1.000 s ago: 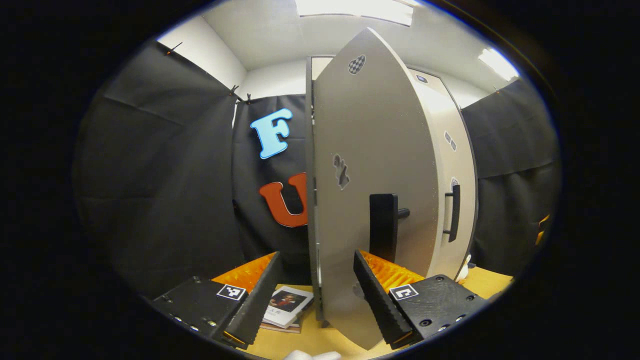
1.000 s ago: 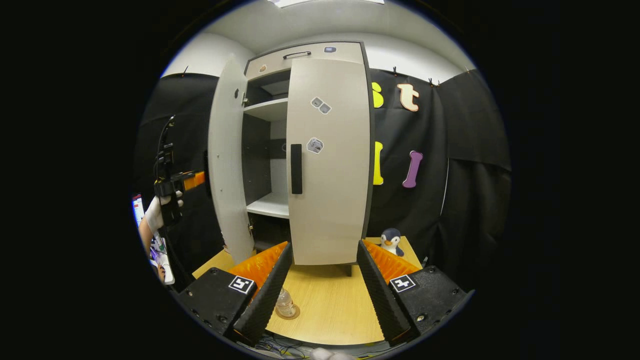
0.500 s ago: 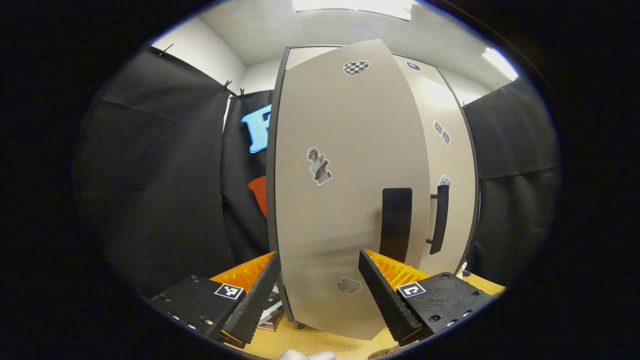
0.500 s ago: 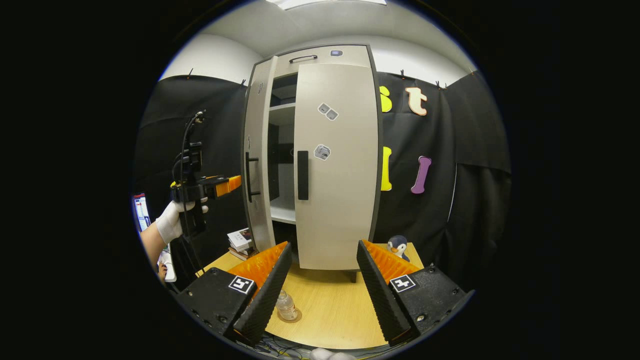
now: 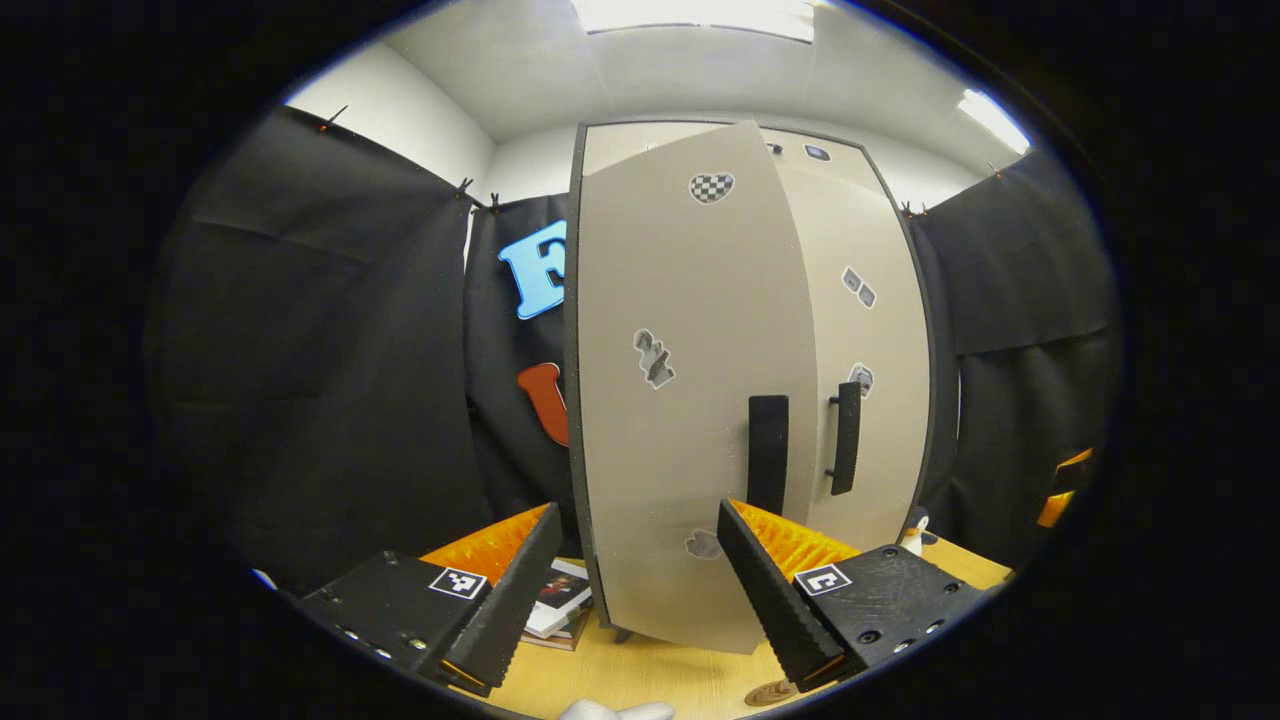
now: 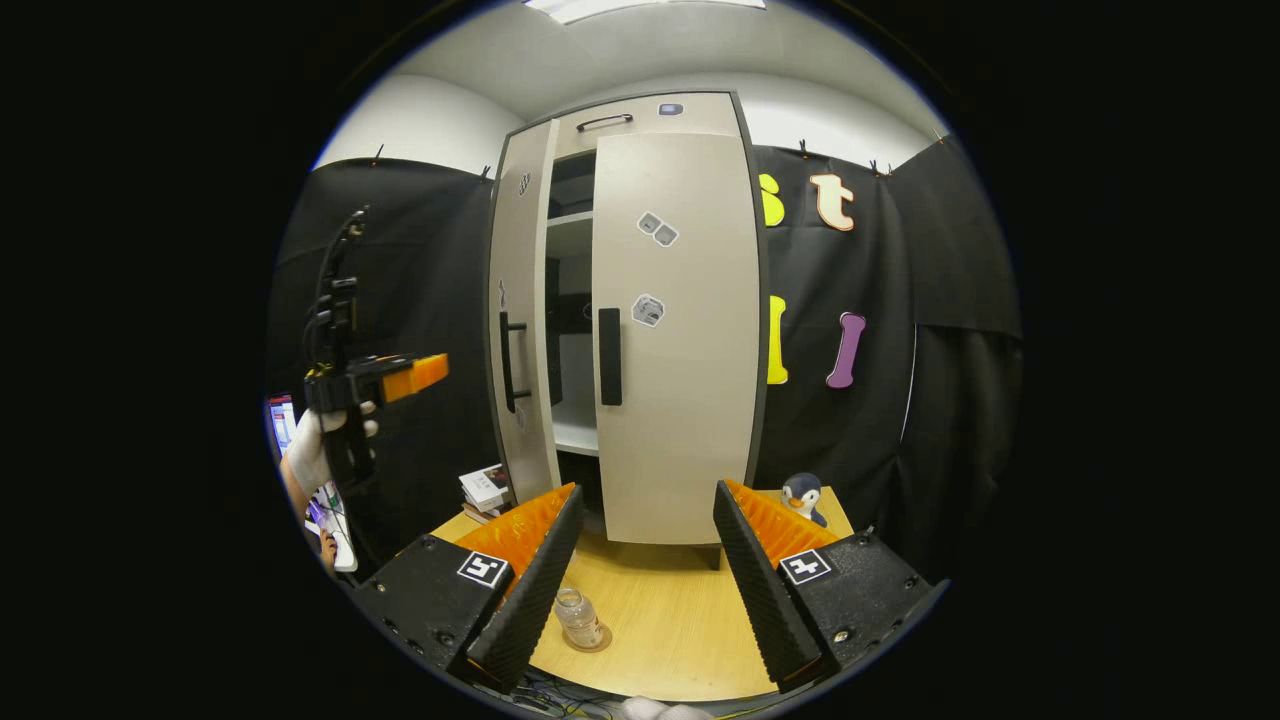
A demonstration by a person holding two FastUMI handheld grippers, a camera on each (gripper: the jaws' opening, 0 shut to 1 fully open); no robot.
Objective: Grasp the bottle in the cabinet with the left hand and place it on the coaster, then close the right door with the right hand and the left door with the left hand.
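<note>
On the table (image 6: 660,610), at about 7 o'clock in the right gripper view, the bottle (image 6: 577,617) stands upright on the coaster (image 6: 597,640), just beside the right tool's (image 6: 640,560) near finger and free of both fingers. That tool hangs over the table with its fingers spread wide and nothing between them, pointing at the cabinet (image 6: 640,115) at 12 o'clock. The right door (image 6: 675,340) lies flat against the cabinet front, its black handle (image 6: 609,356) near its inner edge. The left door (image 6: 525,310) stands ajar, leaving a dark gap through which a shelf (image 6: 575,435) shows; its handle (image 6: 511,362) sticks out toward the room. At 9 o'clock a gloved hand (image 6: 318,445) holds the left tool (image 6: 415,372) clear of that door, apart from it; from this side I cannot tell how its fingers stand. A toy penguin (image 6: 803,497) sits on the table at 4 o'clock by the cabinet foot, and books (image 6: 484,487) are stacked at 8 o'clock beside the left door. Seen from the left gripper view, the left tool (image 5: 640,580) is wide open and empty, with the left door (image 5: 690,400) close ahead at 12 o'clock, angled a little out from the right door (image 5: 870,330). Both handles (image 5: 767,455) sit side by side at 3 o'clock, books (image 5: 560,605) lie at 7 o'clock, and the coaster's (image 5: 770,692) edge peeks out at 5 o'clock.
</note>
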